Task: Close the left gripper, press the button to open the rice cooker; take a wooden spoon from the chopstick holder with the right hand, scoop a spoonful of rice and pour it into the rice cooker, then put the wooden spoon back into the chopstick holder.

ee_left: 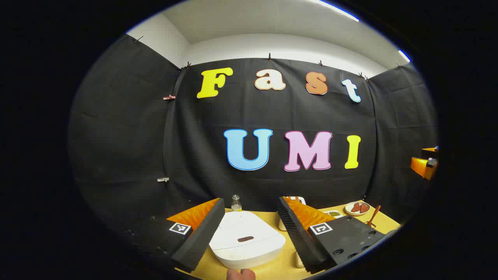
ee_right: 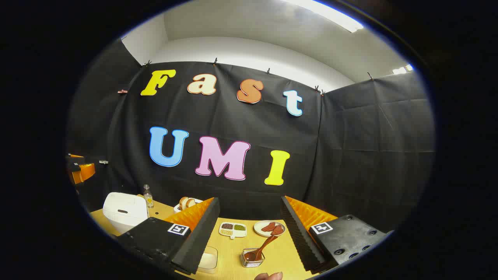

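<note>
The left tongs [ee_left: 249, 237] hang open above the yellow bench [ee_left: 280, 264], their two fingers set wide apart and holding nothing. Between them sits the white rice cooker [ee_left: 247, 241], lid down, with its dark oval button [ee_left: 245, 238] on the top of the lid facing up. A small clear bottle [ee_left: 235, 203] stands just beyond the cooker, against the booth wall. Far to the right in the left gripper view lies a small plate of reddish slices [ee_left: 357, 208], and beside it a wooden spoon [ee_left: 374, 216] leans up at a tilt.

The right tongs [ee_right: 249, 237] are likewise open and empty, held above the bench farther to the right. Between their fingers stands a small clear glass holder [ee_right: 252, 258] with the wooden spoon propped in it, bowl down and handle slanting up to the right. Beyond it lie a white divided dish of beans and grains [ee_right: 233, 229] and the plate of reddish slices. The rice cooker sits well off to the left, with the bottle at its right and a plate of bread [ee_right: 186, 203] nearby. A clear shallow container [ee_right: 208, 259] lies near the left finger.
</note>
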### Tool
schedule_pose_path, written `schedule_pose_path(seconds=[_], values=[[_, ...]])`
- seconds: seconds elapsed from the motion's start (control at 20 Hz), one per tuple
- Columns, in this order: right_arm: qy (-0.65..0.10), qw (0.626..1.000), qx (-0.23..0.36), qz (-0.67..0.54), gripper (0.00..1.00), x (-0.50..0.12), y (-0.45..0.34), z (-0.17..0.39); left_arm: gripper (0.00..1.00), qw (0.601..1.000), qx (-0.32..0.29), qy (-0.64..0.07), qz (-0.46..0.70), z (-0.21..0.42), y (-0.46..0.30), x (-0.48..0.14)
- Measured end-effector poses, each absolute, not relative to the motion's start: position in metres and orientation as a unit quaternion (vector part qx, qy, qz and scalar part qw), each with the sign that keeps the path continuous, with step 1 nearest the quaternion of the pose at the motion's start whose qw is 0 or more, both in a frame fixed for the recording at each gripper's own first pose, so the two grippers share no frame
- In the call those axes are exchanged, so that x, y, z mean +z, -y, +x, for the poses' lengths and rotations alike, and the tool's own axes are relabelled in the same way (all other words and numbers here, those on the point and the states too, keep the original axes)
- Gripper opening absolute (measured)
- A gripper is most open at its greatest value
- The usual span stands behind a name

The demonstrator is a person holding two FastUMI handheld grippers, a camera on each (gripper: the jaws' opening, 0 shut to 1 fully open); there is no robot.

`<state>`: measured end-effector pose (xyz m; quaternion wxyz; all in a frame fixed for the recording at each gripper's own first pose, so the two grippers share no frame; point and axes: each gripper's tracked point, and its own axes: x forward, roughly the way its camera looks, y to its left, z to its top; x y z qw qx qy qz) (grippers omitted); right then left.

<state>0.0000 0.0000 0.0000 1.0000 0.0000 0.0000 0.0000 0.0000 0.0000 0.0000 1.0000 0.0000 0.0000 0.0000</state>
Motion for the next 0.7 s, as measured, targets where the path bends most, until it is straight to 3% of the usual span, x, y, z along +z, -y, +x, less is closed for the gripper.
schedule_pose_path(seconds=[0.7], values=[[0.005,1.000,-0.007,-0.007,0.97,0.0051,-0.0005,0.0043,0.95,1.000,0.000,-0.012,-0.003,0.0050,-0.0054,-0.0072]])
